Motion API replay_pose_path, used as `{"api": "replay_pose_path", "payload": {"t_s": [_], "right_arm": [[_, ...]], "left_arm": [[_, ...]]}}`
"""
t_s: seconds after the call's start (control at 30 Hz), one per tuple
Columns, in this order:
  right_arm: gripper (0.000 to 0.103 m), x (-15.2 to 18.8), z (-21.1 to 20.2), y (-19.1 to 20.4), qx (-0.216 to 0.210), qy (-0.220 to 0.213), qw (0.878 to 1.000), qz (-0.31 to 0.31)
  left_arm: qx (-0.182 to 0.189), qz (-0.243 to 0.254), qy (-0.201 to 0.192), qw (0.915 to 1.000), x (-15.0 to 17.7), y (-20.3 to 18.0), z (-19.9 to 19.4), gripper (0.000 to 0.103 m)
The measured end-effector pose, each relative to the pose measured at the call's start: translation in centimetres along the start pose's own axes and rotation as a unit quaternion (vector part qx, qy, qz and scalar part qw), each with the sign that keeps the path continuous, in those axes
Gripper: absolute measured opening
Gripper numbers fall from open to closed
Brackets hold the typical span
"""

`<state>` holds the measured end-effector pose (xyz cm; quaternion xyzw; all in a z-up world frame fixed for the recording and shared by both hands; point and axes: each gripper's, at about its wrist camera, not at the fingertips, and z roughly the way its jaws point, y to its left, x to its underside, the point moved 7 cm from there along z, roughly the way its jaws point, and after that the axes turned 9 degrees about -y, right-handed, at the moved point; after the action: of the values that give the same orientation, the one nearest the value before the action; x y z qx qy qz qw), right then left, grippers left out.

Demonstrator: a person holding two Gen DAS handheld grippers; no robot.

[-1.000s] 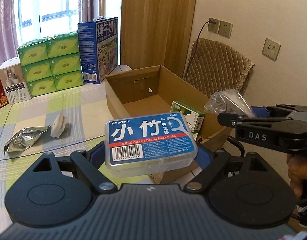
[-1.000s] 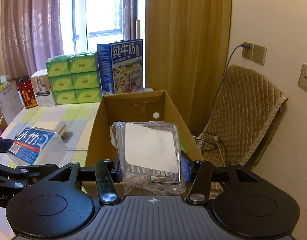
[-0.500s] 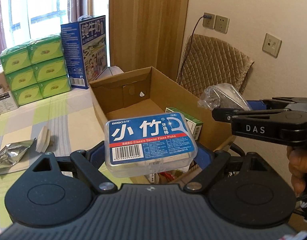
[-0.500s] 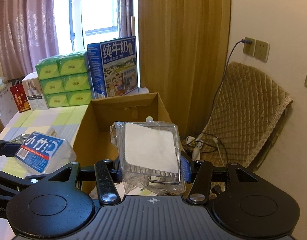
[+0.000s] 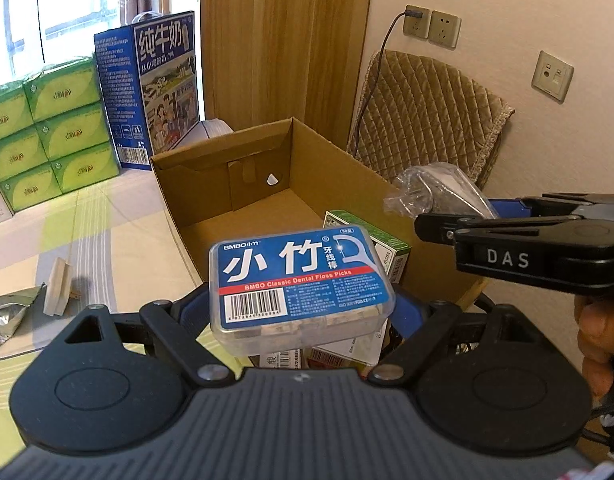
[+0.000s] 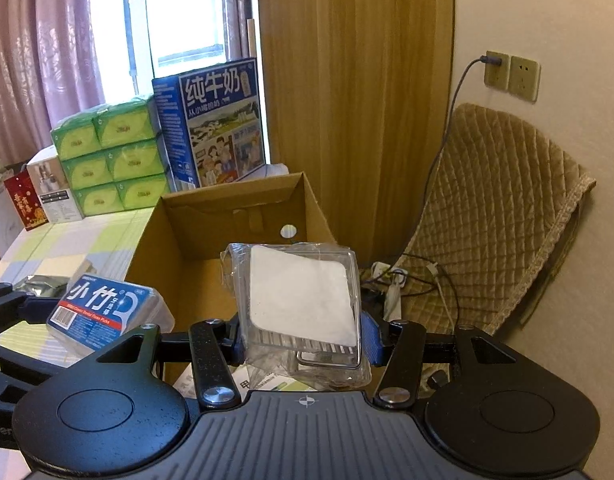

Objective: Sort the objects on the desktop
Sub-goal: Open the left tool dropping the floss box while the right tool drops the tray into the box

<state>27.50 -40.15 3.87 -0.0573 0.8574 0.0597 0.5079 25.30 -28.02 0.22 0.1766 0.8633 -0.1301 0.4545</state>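
Blue-labelled floss box (image 5: 301,280), brown cardboard box (image 5: 335,164), green tissue packs (image 5: 47,132)

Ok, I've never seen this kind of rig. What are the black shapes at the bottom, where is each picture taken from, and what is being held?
There is no robot here: a person carries a two-finger tool in each hand, and each tool has a fisheye camera looking along its fingers. The black shapes are the tools' own bodies.

In the left view, the left tool is shut on a floss box. The right tool shows at that picture's right edge, with a hand behind it.

In the right view, the right tool is shut on a clear packet with a white square inside.

Ahead stands an open carton holding a green box. A foil pouch lies on the table.
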Motion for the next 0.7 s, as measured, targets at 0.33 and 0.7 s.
{"api": "replay_pose_path", "payload": {"t_s": [0.33, 0.7], "right_arm": [[0.050, 0.4, 0.4, 0.1, 0.002, 0.008, 1.000, 0.002], [0.055, 0.3, 1.2, 2.2, -0.043, 0.009, 0.999, 0.030]], "left_arm": [[0.000, -0.009, 0.002, 1.0000, 0.3, 1.8, 0.3, 0.090], [-0.017, -0.036, -0.005, 0.9992, 1.6, 4.2, -2.3, 0.091]]}}
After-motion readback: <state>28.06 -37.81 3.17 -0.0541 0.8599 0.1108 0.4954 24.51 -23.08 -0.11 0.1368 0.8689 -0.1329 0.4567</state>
